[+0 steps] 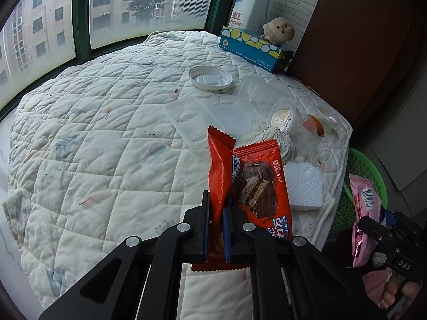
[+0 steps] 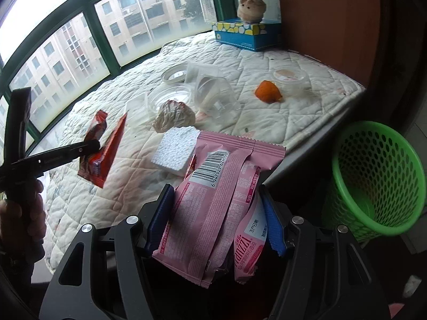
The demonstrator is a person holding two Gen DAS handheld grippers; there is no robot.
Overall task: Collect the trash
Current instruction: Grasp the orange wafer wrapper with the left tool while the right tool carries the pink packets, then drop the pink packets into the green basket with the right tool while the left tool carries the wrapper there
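My left gripper (image 1: pixel 216 208) is shut on a red snack wrapper (image 1: pixel 250 178) and holds it above the quilted mat (image 1: pixel 106 122); it also shows in the right wrist view (image 2: pixel 102 146). My right gripper (image 2: pixel 217 200) is shut on a pink snack wrapper (image 2: pixel 216 200), held off the mat's near edge, left of the green mesh bin (image 2: pixel 379 176). The pink wrapper (image 1: pixel 363 213) and bin (image 1: pixel 371 170) show at the right of the left wrist view.
On the mat lie a white foam block (image 2: pixel 173 152), crumpled foil (image 2: pixel 173 116), clear plastic containers (image 2: pixel 210 93), a white lid (image 1: pixel 210 78), an orange peel (image 2: pixel 268 92) and a lidded cup (image 2: pixel 289 78). A tissue box (image 2: pixel 246 34) with a plush toy (image 2: pixel 250 8) stands at the back.
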